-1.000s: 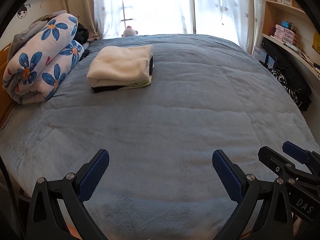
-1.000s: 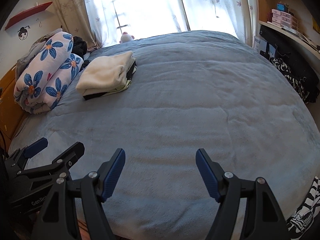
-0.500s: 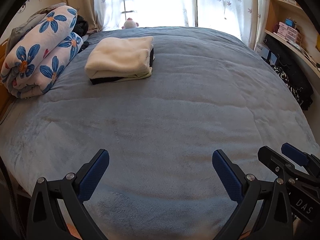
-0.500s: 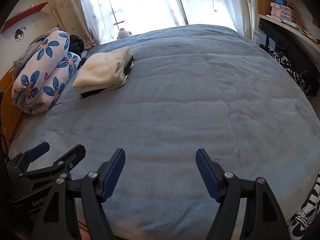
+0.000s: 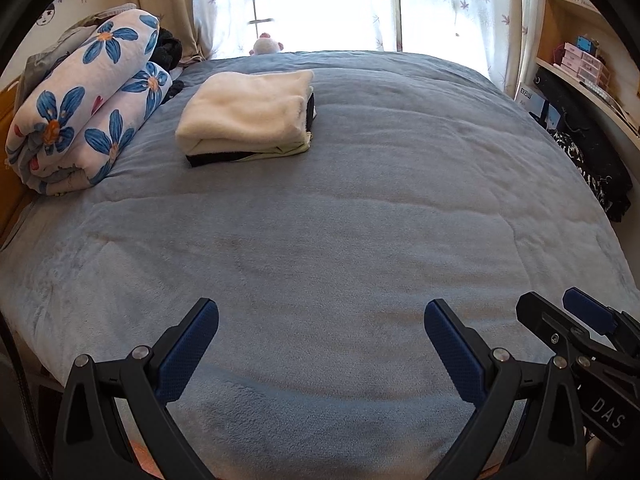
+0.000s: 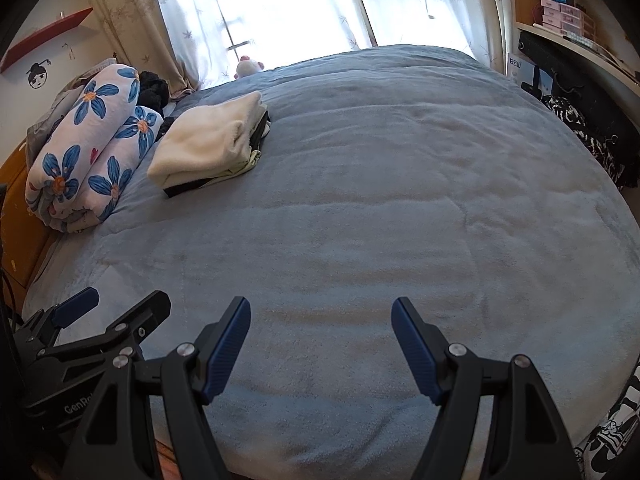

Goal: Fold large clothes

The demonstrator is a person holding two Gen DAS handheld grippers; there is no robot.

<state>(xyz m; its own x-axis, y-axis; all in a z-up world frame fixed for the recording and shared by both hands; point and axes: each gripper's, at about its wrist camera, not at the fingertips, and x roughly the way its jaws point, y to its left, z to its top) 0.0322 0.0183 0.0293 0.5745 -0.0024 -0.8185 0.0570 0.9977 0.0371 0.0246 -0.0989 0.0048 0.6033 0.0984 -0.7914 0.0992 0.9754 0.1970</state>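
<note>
A stack of folded clothes, cream on top with a dark garment underneath (image 5: 248, 114), lies on the blue bed cover (image 5: 340, 220) at the far left; it also shows in the right wrist view (image 6: 208, 144). My left gripper (image 5: 320, 336) is open and empty over the near edge of the bed. My right gripper (image 6: 320, 332) is open and empty beside it. The right gripper's body (image 5: 580, 340) shows at the left wrist view's lower right, and the left gripper's body (image 6: 92, 332) at the right wrist view's lower left.
A rolled floral blanket (image 5: 84, 112) lies along the bed's left side. A small plush toy (image 5: 266, 44) sits by the curtained window. Shelves and dark bags (image 5: 576, 136) line the right wall. A black-and-white patterned cloth (image 6: 612, 436) hangs at the bed's near right corner.
Both grippers stay open and empty. The views have shifted slightly, tilting back up after a small dip; the folded stack has not moved.
</note>
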